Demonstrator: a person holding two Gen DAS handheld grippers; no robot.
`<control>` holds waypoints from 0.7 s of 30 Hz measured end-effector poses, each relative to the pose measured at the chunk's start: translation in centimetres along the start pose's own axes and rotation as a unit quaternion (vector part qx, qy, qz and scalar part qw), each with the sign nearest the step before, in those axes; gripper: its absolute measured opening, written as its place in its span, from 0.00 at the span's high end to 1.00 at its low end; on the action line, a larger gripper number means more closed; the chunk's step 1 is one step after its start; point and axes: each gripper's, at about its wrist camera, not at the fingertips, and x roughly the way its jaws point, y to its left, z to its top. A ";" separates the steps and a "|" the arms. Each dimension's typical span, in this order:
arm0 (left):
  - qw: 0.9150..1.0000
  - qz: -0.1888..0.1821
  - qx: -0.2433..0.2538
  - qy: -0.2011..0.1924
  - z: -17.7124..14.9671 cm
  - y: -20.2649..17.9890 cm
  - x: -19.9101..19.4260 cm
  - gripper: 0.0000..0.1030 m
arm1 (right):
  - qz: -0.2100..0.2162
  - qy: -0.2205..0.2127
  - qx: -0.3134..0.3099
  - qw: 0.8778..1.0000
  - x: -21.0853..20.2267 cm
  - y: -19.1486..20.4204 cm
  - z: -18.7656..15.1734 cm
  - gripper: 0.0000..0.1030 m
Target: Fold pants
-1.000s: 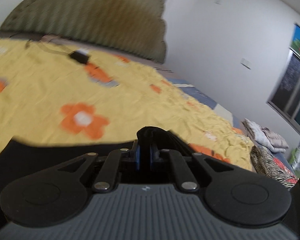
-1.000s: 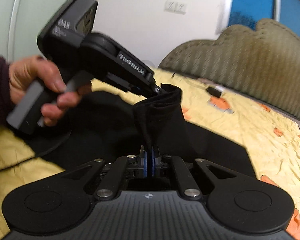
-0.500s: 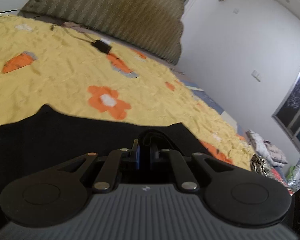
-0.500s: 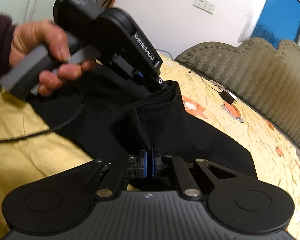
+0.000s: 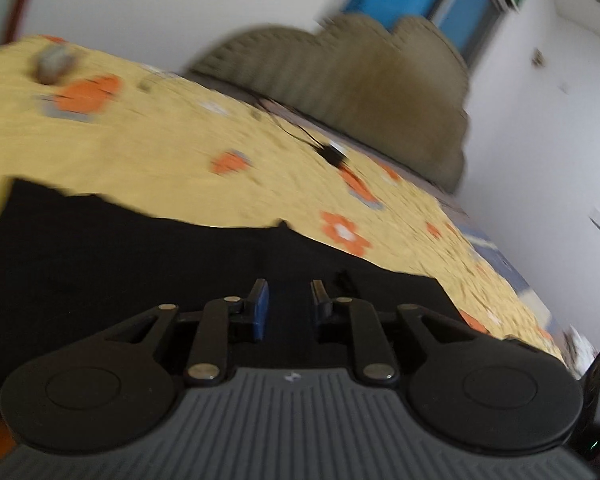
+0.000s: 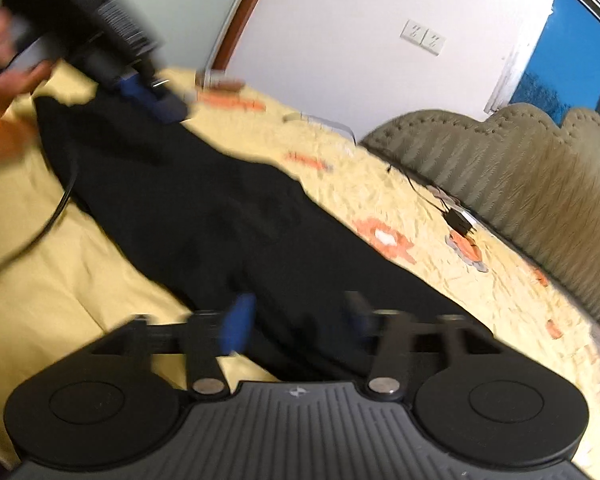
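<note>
The black pants [image 6: 228,216] lie spread flat along the yellow bed, blurred by motion. My right gripper [image 6: 298,316] hovers over their near end. Its jaws are opening wide, and the cloth lies beneath them, not pinched. My left gripper [image 6: 156,98], held by a hand [image 6: 4,60], is at the far left end of the pants. In the left wrist view my left gripper [image 5: 289,300] is over the black pants [image 5: 140,264]. Its jaws are opening with a small gap, and the blue pads [image 5: 260,312] press on nothing.
The yellow bedsheet [image 5: 160,140] has orange flowers. An olive padded headboard [image 6: 520,168] runs along the far side. A black plug with its cable [image 6: 460,222] lies on the sheet near the headboard. The left gripper's cable [image 6: 60,208] trails across the sheet.
Both grippers have let go of the raised fold, and the pants have dropped flat. The left gripper swung away to the far left end. The right gripper stayed put with its jaws spread.
</note>
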 end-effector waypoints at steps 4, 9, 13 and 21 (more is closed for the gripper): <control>0.996 0.070 -0.033 -0.046 -1.4 2.0 -5.9 0.73 | 0.030 -0.041 0.030 0.998 -1.3 0.9 1.1 0.39; 0.985 0.125 -0.086 -0.078 -2.9 5.9 -11.0 0.60 | 0.060 -0.055 0.005 0.997 -1.2 4.3 2.7 0.39; 0.980 0.117 -0.139 -0.086 -2.9 9.1 -11.9 0.53 | 0.066 -0.060 -0.029 0.996 -1.3 7.4 4.2 0.38; 0.953 0.036 -0.285 -0.097 -5.4 12.3 -12.8 0.32 | 0.058 -0.063 -0.062 0.994 -0.3 10.7 6.4 0.22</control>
